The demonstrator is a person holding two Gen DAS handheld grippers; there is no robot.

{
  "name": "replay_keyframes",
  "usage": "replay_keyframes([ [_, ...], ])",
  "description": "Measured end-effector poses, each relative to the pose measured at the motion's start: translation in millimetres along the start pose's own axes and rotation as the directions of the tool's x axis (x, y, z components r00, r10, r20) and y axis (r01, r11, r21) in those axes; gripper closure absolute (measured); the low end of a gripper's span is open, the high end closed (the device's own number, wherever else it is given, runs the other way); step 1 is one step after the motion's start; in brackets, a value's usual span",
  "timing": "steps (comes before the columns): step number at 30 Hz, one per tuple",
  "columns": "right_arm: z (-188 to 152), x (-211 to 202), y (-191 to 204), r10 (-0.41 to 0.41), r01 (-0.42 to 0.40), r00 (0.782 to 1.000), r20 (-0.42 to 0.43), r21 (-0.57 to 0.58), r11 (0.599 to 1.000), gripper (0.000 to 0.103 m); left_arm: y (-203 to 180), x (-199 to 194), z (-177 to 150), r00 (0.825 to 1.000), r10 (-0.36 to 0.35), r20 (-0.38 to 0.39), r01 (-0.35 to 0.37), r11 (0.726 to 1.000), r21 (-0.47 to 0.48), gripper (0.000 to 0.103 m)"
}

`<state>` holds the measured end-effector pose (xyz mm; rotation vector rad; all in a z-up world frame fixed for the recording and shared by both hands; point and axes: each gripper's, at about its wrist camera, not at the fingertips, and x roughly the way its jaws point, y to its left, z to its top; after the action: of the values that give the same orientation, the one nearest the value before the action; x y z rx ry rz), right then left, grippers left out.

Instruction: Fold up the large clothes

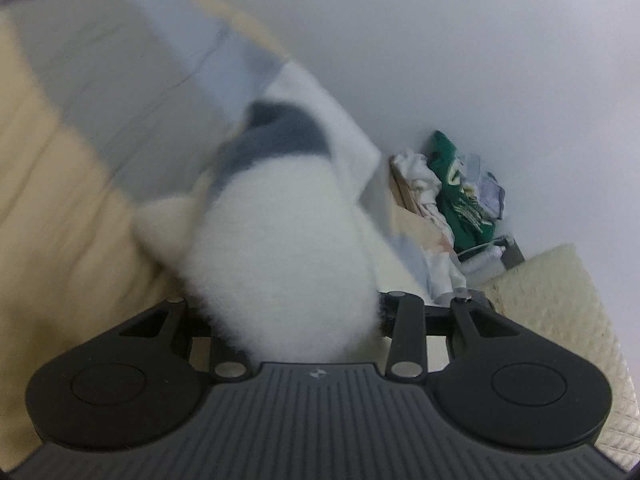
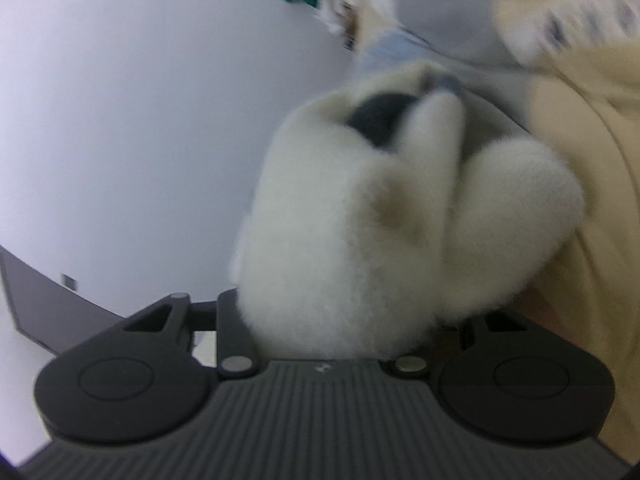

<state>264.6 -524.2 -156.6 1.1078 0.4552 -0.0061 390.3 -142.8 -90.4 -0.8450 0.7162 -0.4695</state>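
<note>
Nearest in each wrist view, a thick bunch of white fleece fills the gap where the jaws would show: the left gripper (image 1: 304,320) and the right gripper (image 2: 340,320) each appear to be clamped on a handful of the fluffy white garment (image 1: 280,264), though the fingertips themselves are buried in pile and blur. The garment, white with a dark grey patch, hangs bunched between the two grippers above a bed with a cream and pale blue quilt (image 1: 60,200). Farther off, against the white wall, lies a heap of other clothes (image 1: 452,196), a green piece among them. The likely trouble is the fleece's bulk: a shallow bite could slip, and a layer caught double would leave the fold crooked once laid down.
</note>
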Motion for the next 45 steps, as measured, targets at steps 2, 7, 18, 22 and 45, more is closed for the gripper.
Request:
replay_keyframes([
  [2,-9,2,-9,0.029,-0.029,0.999,0.020,-0.018,0.999,0.046,12,0,-6,0.999,-0.039,0.019,0.039,0.999,-0.013,0.056],
  [7,-10,7,-22,0.051,-0.052,0.998,0.037,0.018,0.998,0.042,19,-7,-11,1.000,-0.023,0.012,0.023,0.999,-0.029,0.051],
  [18,-24,-50,-16,-0.047,0.046,0.999,0.012,0.075,0.996,0.019,-40,-100,-25,0.990,0.139,0.001,-0.139,0.987,0.085,0.020],
  [22,-20,-85,5,-0.078,0.078,0.996,0.032,0.010,0.997,0.019,-72,-153,-18,0.986,0.158,0.048,-0.164,0.973,0.165,0.020],
  [45,-99,-244,238,0.097,-0.017,0.992,0.086,-0.657,0.753,0.019,-265,-355,-44,0.982,0.120,0.149,-0.188,0.742,0.644,0.020],
])
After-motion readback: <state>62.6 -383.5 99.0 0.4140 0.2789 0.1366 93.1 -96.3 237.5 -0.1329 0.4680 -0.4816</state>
